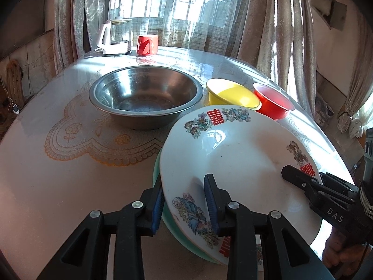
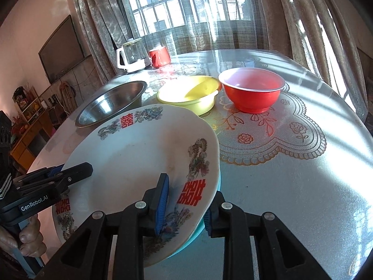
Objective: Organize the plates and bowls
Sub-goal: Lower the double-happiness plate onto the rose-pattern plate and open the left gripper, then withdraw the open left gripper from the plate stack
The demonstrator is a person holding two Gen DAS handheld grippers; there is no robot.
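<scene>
A white plate with red characters and dragon patterns [image 1: 235, 161] [image 2: 139, 154] lies on a teal plate [image 1: 160, 205] [image 2: 198, 231], tilted up off the table. My left gripper [image 1: 184, 200] straddles their left rims, one finger over the white plate, one outside the teal rim. My right gripper [image 2: 186, 203] straddles the right rims the same way. Each gripper shows in the other's view, the right [image 1: 300, 182] and the left [image 2: 70, 172]. A steel bowl [image 1: 145, 95] [image 2: 112, 102], a yellow bowl [image 1: 233, 95] [image 2: 188, 93] and a red bowl [image 1: 272, 100] [image 2: 253, 88] stand behind the plates.
A glass kettle on a white base [image 1: 114, 37] [image 2: 132, 54] and a red mug [image 1: 147, 44] [image 2: 160, 56] stand at the table's far edge by the curtained window. A lace-pattern cloth [image 1: 77, 130] [image 2: 275, 135] covers the table.
</scene>
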